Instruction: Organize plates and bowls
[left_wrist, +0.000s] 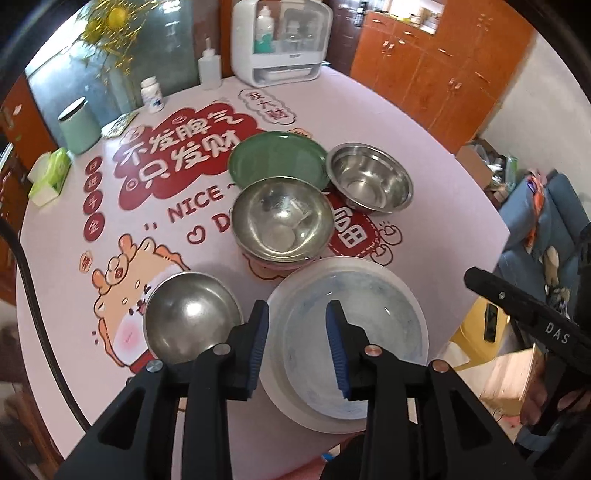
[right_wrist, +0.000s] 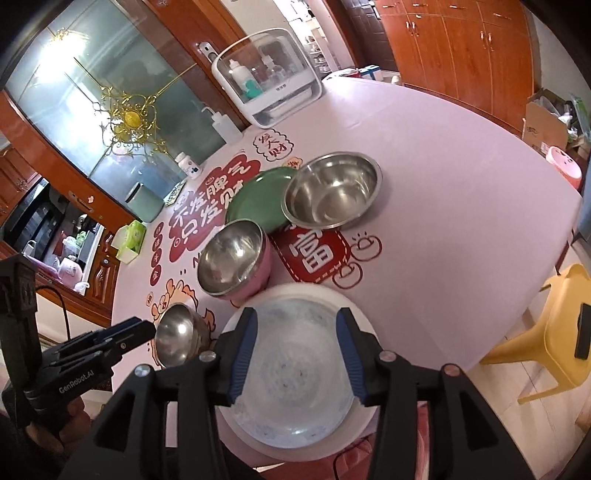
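Both grippers tilt steeply down over the white plate (right_wrist: 295, 373) at the table's (right_wrist: 443, 184) near edge. The left gripper (left_wrist: 297, 347) and right gripper (right_wrist: 297, 354) are spread, holding nothing. The plate lies flat, face up.

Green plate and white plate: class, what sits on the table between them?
The pink-sided steel bowl sits between green plate and white plate, clearest in the right wrist view.
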